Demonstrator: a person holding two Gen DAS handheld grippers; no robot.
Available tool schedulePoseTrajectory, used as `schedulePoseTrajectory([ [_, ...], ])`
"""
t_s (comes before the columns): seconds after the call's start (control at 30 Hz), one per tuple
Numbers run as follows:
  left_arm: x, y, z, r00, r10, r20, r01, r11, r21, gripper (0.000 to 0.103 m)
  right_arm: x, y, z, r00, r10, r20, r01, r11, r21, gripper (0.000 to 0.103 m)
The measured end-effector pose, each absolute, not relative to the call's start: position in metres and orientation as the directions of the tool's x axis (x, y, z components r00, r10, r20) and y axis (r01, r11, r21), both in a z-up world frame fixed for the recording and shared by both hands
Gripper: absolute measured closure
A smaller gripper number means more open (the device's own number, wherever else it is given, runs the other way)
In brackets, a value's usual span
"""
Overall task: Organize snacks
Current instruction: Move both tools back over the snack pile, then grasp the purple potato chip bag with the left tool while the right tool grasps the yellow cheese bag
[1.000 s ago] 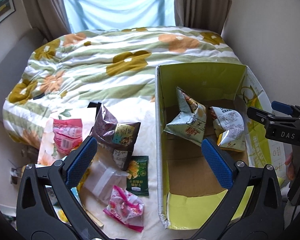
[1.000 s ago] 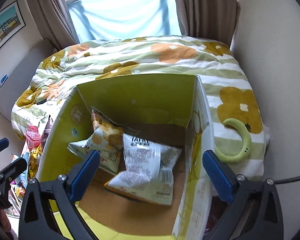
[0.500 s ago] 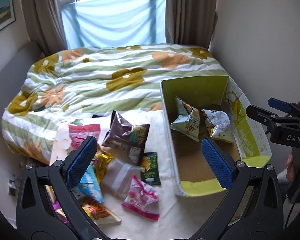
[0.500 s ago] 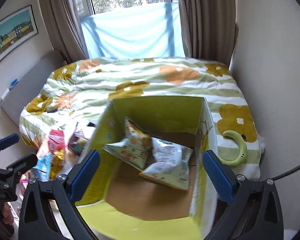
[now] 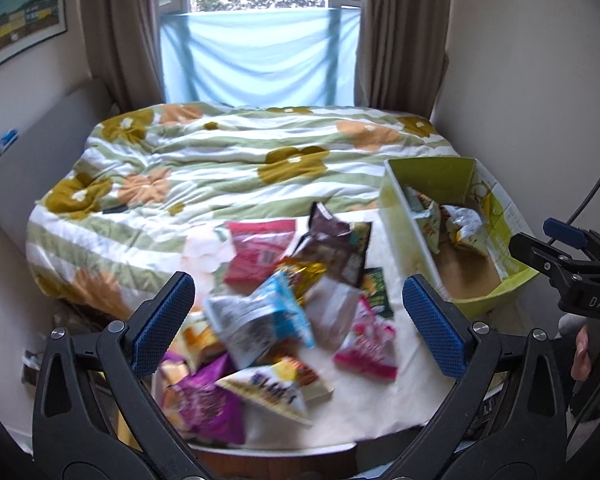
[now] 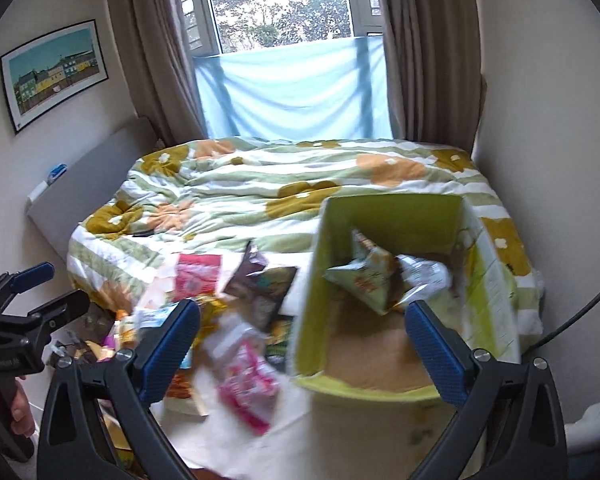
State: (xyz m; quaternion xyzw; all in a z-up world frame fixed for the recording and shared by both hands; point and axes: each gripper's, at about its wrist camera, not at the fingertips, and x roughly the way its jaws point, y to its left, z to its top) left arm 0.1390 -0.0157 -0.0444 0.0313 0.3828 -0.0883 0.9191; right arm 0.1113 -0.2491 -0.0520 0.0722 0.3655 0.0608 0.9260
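Note:
A pile of snack bags lies on a white sheet at the foot of the bed, among them a red bag, a dark brown bag, a blue and white bag and a pink bag. A green cardboard box to the right holds two pale bags. My left gripper is open and empty above the pile. My right gripper is open and empty, held back from the box's near left corner.
The bed has a flowered green and white quilt. Curtains and a window stand behind it. A wall runs close on the right of the box. A grey headboard is on the left. A framed picture hangs on the left wall.
Both grippers have pulled back and up from the box. More of the snack pile and the room shows now. Both stay open and empty.

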Motion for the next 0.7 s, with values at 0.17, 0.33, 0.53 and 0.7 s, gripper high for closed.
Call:
schedulePoseTrajectory([
  [0.17,0.119,0.046,-0.060,0.665,-0.112,-0.738,0.154,0.988,-0.012,0.000,0.090,-0.199,-0.065,0.714,0.214,-0.667,-0.095,0.973,0.211,0.001],
  [0.33,0.103,0.093,-0.087,0.628,-0.108,-0.771,0.145,0.989,-0.020,0.000,0.079,-0.151,-0.087,0.680,0.260,-0.686,-0.139,0.964,0.228,0.001],
  [0.53,0.094,0.124,-0.131,0.560,-0.120,-0.820,0.147,0.988,-0.045,0.000,0.078,-0.116,-0.119,0.626,0.303,-0.719,-0.188,0.953,0.238,0.001],
  [0.7,0.094,0.125,-0.168,0.507,-0.129,-0.852,0.159,0.986,-0.055,0.000,0.084,-0.091,-0.146,0.578,0.328,-0.747,-0.238,0.944,0.230,0.001],
])
